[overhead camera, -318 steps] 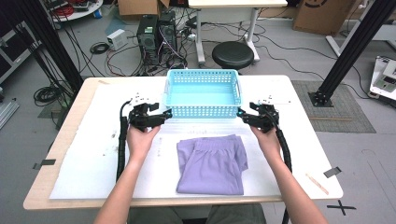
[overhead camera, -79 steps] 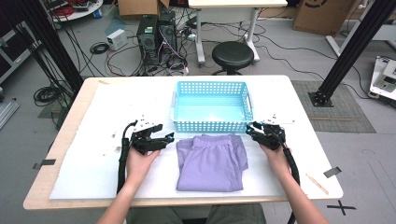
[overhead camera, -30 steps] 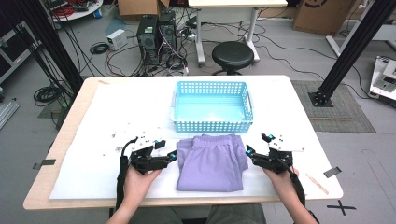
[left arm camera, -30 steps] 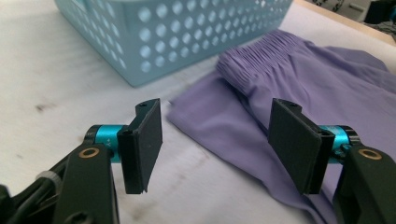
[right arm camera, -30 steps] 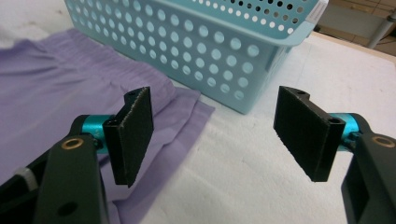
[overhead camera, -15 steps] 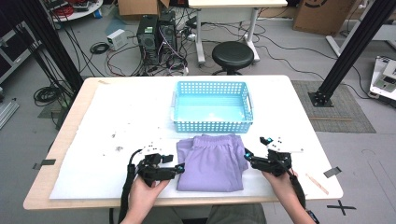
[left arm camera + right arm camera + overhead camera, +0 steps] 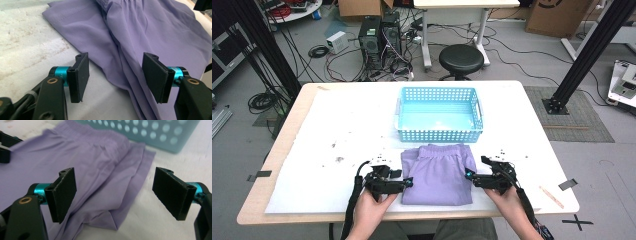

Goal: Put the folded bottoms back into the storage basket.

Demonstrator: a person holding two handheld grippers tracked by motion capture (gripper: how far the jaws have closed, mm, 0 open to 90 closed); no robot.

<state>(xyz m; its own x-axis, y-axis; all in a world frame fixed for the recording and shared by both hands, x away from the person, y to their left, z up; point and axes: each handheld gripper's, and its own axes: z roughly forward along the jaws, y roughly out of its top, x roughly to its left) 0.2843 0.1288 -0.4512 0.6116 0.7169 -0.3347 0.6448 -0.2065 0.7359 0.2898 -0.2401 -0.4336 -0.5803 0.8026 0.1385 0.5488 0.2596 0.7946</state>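
At twelve o'clock of the folded purple shorts stands a blue basket; both grippers' fingers gape, left narrowing, right widening.

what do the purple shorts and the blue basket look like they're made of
Purple shorts: thin, matte woven fabric by the look, with soft folds, a stitched hem and a gathered waistband. Blue basket: probably moulded plastic, smooth, its rigid walls pierced with even rows of holes.

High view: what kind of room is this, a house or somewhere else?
Probably a lab or workshop, not a house. Computer towers and tangled cables sit on the floor, and black metal frame posts stand around the table.
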